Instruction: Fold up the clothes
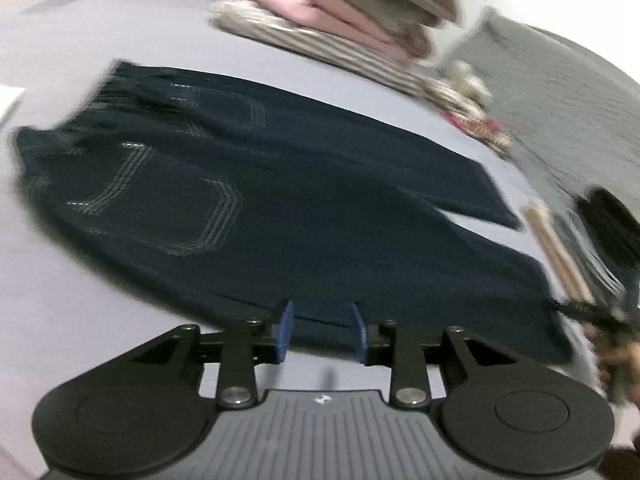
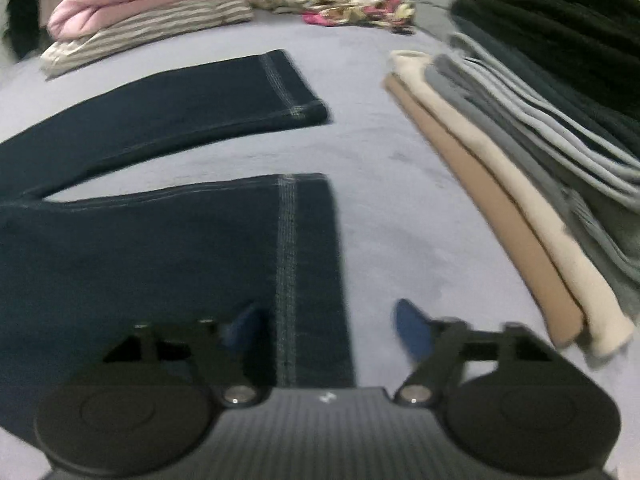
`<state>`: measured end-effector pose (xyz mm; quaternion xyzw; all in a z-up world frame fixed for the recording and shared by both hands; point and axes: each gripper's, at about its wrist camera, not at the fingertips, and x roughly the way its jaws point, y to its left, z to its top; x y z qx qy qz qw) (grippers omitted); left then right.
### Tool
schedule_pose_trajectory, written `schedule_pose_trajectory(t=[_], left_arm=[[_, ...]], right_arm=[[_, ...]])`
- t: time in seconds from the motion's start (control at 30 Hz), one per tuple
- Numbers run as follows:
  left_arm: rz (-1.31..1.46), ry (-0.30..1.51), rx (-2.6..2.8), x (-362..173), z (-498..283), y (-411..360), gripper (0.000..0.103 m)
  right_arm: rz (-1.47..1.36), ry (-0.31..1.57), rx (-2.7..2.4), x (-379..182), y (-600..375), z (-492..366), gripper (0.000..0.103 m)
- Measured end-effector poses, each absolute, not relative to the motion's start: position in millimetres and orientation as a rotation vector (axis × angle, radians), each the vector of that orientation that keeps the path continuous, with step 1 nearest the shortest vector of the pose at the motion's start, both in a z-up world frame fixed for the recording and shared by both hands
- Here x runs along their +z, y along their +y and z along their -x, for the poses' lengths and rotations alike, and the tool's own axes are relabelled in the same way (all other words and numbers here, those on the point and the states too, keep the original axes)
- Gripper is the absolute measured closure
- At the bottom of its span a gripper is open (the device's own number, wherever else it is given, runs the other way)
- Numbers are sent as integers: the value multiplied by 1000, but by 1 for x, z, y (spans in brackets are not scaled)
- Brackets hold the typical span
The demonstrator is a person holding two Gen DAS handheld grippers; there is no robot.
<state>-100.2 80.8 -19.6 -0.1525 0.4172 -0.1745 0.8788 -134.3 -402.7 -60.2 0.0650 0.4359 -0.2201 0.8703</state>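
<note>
two tongs are mine here, one in each hand, and both hang over a pair of dark jeans (image 1: 280, 200) spread flat on a pale lilac surface (image 2: 380, 184), pockets up. my left tongs (image 1: 320, 330) stand a little apart at the jeans' near edge; the blue pads sit either side of that edge without pressing on it, so nothing is gripped. my right tongs (image 2: 328, 326) are spread wide over the hem of the nearer leg (image 2: 240, 248), one pad above the cloth and the other above the bare surface just beside the hem, holding nothing. beyond them the farther leg (image 2: 180, 116) lies apart from the nearer one, a strip of lilac between. to the right of my right tongs sits a row of folded clothes (image 2: 520, 184) in tan, cream, grey and dark green. far ahead and to the left is a stack of pink and striped folded things (image 2: 152, 20).
</note>
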Motion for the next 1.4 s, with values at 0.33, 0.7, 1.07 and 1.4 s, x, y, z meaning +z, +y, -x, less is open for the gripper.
schedule_pose_trajectory(t=[0.33, 0.7, 1.07, 1.4], left_arm=[[429, 881, -111, -26, 65, 169, 64], [696, 904, -21, -56, 27, 228, 65], [872, 880, 31, -83, 26, 241, 81], [809, 865, 52, -85, 27, 227, 85]], right_arm=[[-394, 834, -467, -37, -402, 174, 20], [-805, 744, -436, -44, -400, 217, 20], [-1006, 704, -449, -85, -393, 229, 33], [-927, 696, -508, -89, -374, 213, 44]])
